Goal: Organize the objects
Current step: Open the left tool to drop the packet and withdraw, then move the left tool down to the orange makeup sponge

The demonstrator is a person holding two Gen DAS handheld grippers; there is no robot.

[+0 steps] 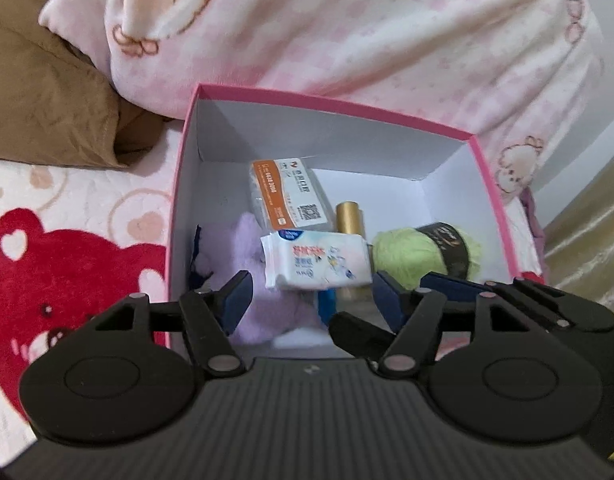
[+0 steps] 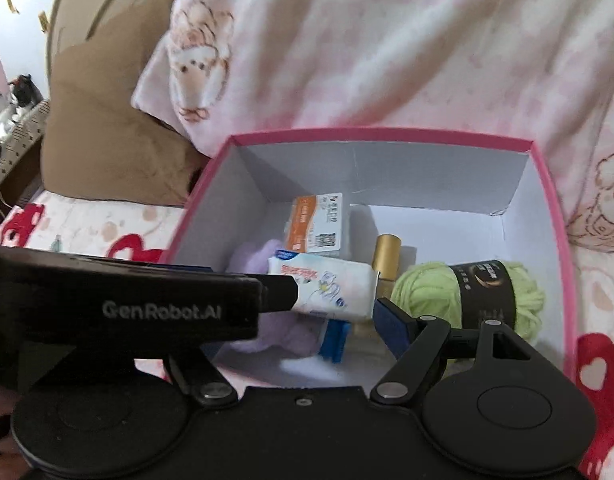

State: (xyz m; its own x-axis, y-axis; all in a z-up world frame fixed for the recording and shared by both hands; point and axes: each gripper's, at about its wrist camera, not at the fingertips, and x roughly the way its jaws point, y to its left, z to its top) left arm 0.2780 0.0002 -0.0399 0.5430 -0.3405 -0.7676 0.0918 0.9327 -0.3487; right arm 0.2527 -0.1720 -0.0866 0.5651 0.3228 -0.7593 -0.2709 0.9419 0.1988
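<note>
Left wrist view: my left gripper (image 1: 311, 292) hangs over the near edge of the pink box (image 1: 339, 102), its jaws spread apart and pressing on nothing; the white tissue pack (image 1: 317, 260) lies between and just beyond the blue pads (image 1: 237, 300), clear of both. The pack rests on top of a lilac plush toy (image 1: 251, 276) and a blue item (image 1: 327, 304) of which too little shows to identify. Behind the pack stand an orange-and-white packet (image 1: 289, 196), tilted against the box floor, and a gold cylinder (image 1: 349, 218); to the right lies a light-green ball of yarn (image 1: 423, 252) with a black band. The box sits on a pink bedspread printed with a red bear (image 1: 47, 272), with a pink patterned blanket (image 1: 387, 32) heaped behind it and a brown pillow (image 1: 47, 92) at the left. Right wrist view: my right gripper (image 2: 335, 308) is likewise released, gripping nothing (its left finger is hidden behind the black body of my other tool, which crosses the frame from the left); its right pad (image 2: 391, 324) stands just beside the tissue pack (image 2: 327, 284), and whether it touches cannot be told. The yarn (image 2: 467, 296), gold cylinder (image 2: 387, 256) and orange-and-white packet (image 2: 319, 224) all lie inside the box (image 2: 387, 134).
</note>
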